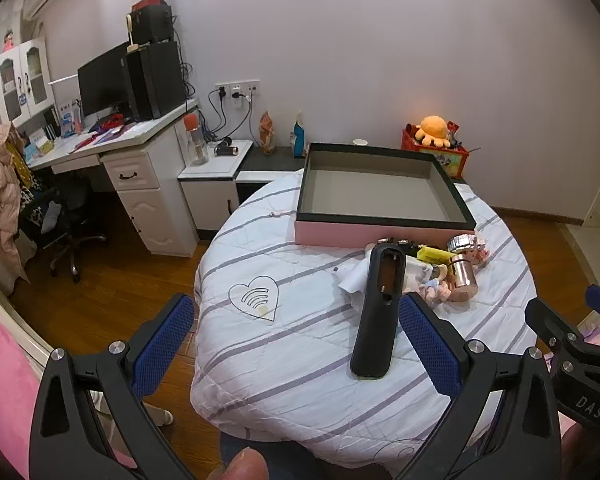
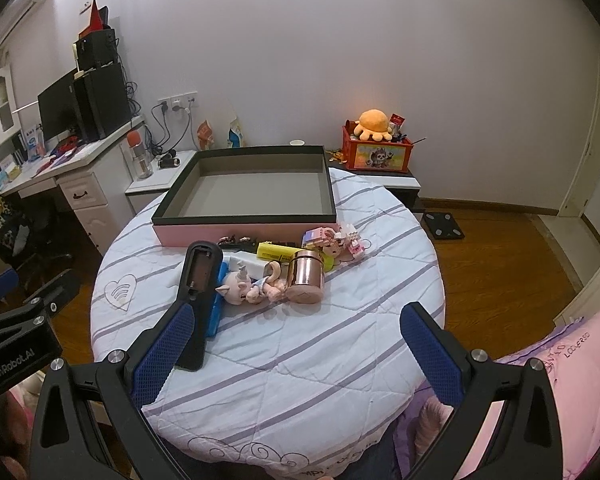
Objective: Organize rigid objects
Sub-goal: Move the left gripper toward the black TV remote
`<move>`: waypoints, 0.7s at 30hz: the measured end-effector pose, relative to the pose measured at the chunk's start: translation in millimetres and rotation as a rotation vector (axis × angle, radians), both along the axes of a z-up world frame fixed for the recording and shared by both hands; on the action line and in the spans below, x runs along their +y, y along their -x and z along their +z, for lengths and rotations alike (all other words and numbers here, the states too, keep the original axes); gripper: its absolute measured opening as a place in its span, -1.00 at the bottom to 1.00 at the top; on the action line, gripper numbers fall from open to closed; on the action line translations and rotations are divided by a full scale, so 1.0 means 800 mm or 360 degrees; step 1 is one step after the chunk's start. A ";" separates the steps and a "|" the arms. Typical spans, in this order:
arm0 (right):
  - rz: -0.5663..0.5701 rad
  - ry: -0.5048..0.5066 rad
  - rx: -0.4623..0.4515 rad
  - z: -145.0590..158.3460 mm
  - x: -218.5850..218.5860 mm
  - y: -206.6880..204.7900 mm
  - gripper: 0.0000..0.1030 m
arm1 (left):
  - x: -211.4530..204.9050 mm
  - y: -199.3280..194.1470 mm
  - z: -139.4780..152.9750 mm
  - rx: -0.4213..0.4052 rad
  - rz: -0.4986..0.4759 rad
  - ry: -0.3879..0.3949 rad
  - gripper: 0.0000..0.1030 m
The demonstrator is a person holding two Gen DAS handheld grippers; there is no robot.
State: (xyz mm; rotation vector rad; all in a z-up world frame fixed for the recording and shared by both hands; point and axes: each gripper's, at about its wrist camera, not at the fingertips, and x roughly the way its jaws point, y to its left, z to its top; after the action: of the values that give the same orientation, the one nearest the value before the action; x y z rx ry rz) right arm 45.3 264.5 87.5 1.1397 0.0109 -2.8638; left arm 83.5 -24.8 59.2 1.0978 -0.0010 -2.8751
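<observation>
With both claws gaping wide and empty: black remote (image 1: 377,312) at one o'clock of left gripper (image 1: 296,336), lengthwise toward twelve, nearer than right gripper (image 2: 296,340).

Behind the black remote (image 2: 198,304), a blue object (image 2: 216,312) is mostly hidden. Small dark items (image 2: 236,240) against the pink box (image 2: 240,236) are too small to identify. The picture edge cuts off the pink bedding (image 2: 572,380).

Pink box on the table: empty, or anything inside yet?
Empty: the pink box shows only bare grey floor; all the items lie outside, in front.
</observation>
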 end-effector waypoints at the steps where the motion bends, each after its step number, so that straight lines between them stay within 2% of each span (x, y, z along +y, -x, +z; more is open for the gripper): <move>1: 0.0001 0.0001 0.0000 0.001 0.001 0.000 1.00 | 0.000 0.000 -0.001 -0.0003 0.0001 0.0001 1.00; 21: 0.0008 0.0008 -0.0033 -0.008 0.005 0.010 1.00 | 0.002 0.008 -0.014 -0.0064 0.0000 0.0013 1.00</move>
State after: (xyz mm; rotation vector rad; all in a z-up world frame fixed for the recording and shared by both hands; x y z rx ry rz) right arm 36.9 268.8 80.7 1.1670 0.0056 -2.8454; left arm 77.0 -23.2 48.0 1.1542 -0.0144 -2.8500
